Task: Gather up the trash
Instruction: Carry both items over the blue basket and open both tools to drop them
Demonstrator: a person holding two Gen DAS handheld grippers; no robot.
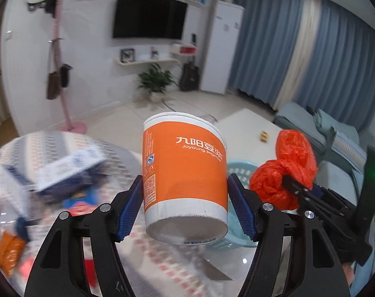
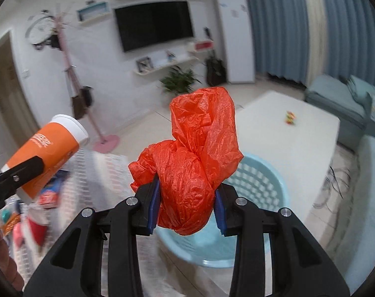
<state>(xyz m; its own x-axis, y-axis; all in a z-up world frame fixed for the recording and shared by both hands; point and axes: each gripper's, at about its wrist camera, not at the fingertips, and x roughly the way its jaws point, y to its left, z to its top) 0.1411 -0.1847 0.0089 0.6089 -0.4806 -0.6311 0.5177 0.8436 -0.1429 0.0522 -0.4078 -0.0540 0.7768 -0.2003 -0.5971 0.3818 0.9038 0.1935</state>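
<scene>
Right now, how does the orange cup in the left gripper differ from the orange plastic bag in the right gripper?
The orange cup is a rigid cylinder with white bands and printed text; the orange plastic bag is a crumpled, shapeless bundle with no print. The cup keeps its shape between the left gripper's pads, whereas the bag bulges around the right gripper's pads. Both are orange, held in the air near the light blue basket.

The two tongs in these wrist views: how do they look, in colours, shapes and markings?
Both the left tongs and the right tongs have matte black plastic frames with triangular cut-outs and round silver screw heads at the joints. Each finger carries a blue ribbed pad. No cables or printed markings show. A green light glows on the black body behind the right tongs, seen from the left wrist.
</scene>
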